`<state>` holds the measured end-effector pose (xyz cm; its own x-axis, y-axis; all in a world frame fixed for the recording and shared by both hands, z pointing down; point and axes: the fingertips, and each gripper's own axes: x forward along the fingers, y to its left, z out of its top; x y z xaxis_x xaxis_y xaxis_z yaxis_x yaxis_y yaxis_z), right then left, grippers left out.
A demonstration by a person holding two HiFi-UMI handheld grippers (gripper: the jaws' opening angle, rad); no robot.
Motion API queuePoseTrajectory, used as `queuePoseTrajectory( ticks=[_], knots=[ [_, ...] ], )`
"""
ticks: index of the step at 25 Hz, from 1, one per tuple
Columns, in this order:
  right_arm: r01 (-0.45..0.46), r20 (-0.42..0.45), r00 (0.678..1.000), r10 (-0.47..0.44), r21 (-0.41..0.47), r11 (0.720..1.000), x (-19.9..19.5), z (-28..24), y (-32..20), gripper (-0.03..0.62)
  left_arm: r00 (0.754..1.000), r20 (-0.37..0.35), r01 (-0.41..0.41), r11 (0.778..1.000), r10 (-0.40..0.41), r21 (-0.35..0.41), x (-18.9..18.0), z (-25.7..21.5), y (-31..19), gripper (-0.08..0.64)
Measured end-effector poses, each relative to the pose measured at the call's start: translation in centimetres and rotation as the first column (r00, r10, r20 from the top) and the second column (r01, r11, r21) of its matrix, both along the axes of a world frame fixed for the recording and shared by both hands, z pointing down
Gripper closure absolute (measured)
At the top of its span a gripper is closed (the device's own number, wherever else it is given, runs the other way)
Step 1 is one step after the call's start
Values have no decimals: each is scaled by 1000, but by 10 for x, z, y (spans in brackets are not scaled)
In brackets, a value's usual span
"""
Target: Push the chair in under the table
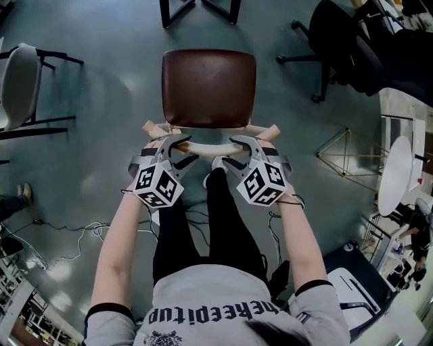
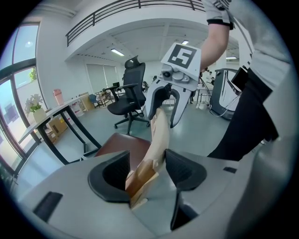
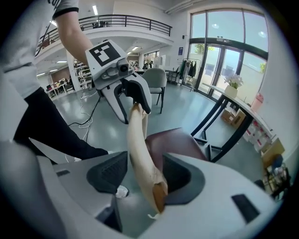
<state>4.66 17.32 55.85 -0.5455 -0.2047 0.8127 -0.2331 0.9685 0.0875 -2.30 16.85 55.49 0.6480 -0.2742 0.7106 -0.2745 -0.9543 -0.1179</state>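
Note:
A chair with a brown seat (image 1: 208,88) stands in front of me, its pale curved wooden back rail (image 1: 210,143) nearest to me. My left gripper (image 1: 177,143) straddles the rail's left part and my right gripper (image 1: 242,145) its right part. In the left gripper view the rail (image 2: 159,135) runs between the jaws of the left gripper (image 2: 147,170), with a gap at the left pad. The right gripper view shows the rail (image 3: 138,140) between the wide jaws of the right gripper (image 3: 145,175). Beyond the seat are the black table legs (image 1: 177,10).
A black office chair (image 1: 338,40) stands at the upper right and a grey chair (image 1: 20,84) at the left. White cables (image 1: 88,236) trail on the floor by my legs. A white round table (image 1: 396,172) is at the right edge.

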Motion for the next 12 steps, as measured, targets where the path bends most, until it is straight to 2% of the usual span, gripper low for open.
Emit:
queuePoseTrajectory(
  ticks=[12],
  knots=[
    [36,-24,999,-35,37,999,1,-2,1,402,1000,30,1,1000,-1,-9,1,-1,-2,319]
  ],
)
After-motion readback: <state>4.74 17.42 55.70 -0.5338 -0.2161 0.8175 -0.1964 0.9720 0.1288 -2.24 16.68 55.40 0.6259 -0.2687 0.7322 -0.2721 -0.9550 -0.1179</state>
